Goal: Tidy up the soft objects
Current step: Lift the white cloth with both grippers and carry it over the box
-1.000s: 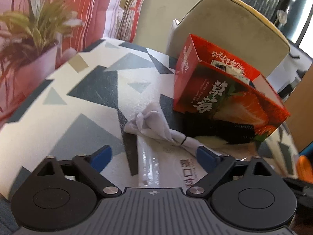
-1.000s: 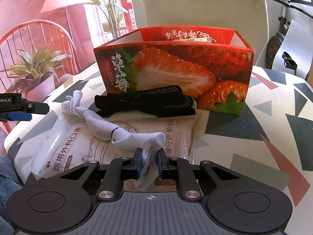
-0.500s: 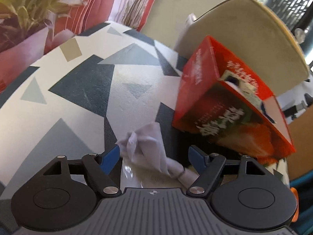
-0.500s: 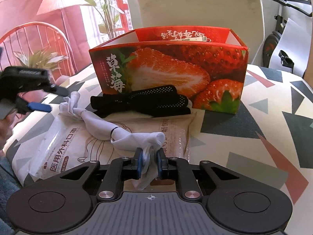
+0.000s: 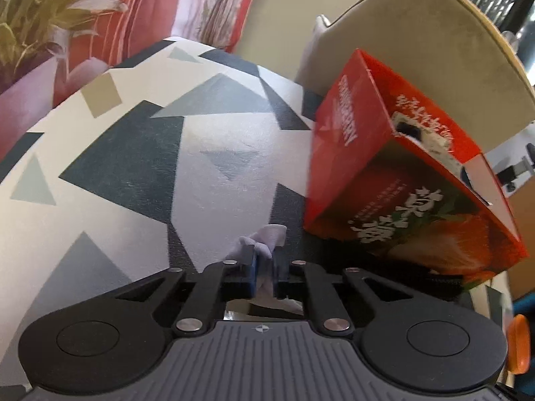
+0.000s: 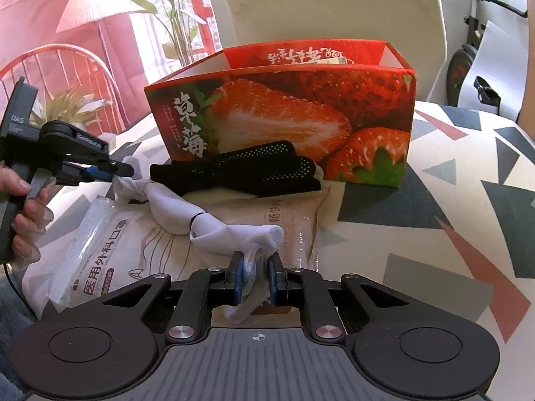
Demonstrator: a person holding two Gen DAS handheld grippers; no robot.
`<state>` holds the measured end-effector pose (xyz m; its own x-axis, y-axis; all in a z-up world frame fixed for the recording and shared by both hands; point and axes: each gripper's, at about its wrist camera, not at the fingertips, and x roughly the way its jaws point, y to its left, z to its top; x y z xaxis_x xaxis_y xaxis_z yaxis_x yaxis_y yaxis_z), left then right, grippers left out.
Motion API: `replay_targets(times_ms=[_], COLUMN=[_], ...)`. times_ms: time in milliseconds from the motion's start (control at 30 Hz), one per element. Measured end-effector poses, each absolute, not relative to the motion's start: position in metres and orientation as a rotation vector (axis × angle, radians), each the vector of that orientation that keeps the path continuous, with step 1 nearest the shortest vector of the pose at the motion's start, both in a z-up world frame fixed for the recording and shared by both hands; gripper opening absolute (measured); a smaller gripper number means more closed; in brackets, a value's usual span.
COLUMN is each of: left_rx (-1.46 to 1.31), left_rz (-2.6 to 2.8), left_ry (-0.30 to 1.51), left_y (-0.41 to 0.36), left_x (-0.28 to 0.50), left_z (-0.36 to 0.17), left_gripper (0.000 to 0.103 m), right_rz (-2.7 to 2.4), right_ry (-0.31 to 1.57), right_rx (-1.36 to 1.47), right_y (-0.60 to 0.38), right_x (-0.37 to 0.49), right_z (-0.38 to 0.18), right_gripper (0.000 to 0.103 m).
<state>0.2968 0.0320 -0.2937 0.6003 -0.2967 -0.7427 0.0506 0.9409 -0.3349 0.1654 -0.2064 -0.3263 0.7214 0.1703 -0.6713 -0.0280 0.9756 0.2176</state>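
A bundle of white socks [image 6: 214,224] tied with a black band lies across a plastic pack of face masks [image 6: 110,250]. My right gripper [image 6: 255,277] is shut on the near end of the socks. My left gripper [image 5: 264,269] is shut on the far end of the socks [image 5: 267,239]; it shows at the left of the right wrist view [image 6: 117,168]. Black dotted gloves [image 6: 254,167] lie against the red strawberry box [image 6: 284,113], which stands open-topped behind them.
The table [image 5: 133,167] has a white cloth with grey and dark triangles. A beige chair [image 6: 334,6] stands behind the box. A potted plant [image 5: 36,20] and a red-and-white backdrop are at the left. An orange object [image 5: 516,341] is at the right edge.
My left gripper moved in over the far end of the white socks and shut on it. My right gripper stayed shut on the near end.
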Motion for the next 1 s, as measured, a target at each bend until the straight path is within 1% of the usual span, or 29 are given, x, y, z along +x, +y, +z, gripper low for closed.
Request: replay_targets(times_ms=[100, 267, 467, 567, 767, 933, 1000], left_rx=[-0.293, -0.29, -0.263, -0.251, -0.249, -0.213, -0.196], left_rz=[-0.215, -0.24, -0.29, -0.323, -0.386, -0.415, -0.415], left_ry=[0.892, 0.843, 0.735, 0.666, 0.52, 0.47, 0.482], left_y=[0.031, 0.031, 0.035, 0.033, 0.017, -0.017, -0.032], left_x=[0.292, 0.277, 0.255, 0.251, 0.254, 0.274, 0.289], left_z=[-0.291, -0.276, -0.241, -0.216, -0.168, -0.154, -0.155], left_gripper=[0.006, 0.006, 0.006, 0.006, 0.006, 0.006, 0.006], right_rz=[0.11, 0.107, 0.106, 0.106, 0.096, 0.059, 0.045], right_ry=[0.758, 0.753, 0.7, 0.657, 0.534, 0.494, 0.495], right_rx=[0.195, 0.208, 0.251, 0.274, 0.244, 0.224, 0.216], right_y=[-0.206, -0.208, -0.218, -0.226, -0.243, -0.268, -0.278], right_x=[0.165, 0.165, 0.164, 0.168, 0.189, 0.223, 0.239], right_z=[-0.326, -0.324, -0.31, -0.295, -0.246, -0.211, -0.203], right_gripper=[0.014, 0.013, 0.012, 0.012, 0.012, 0.012, 0.011])
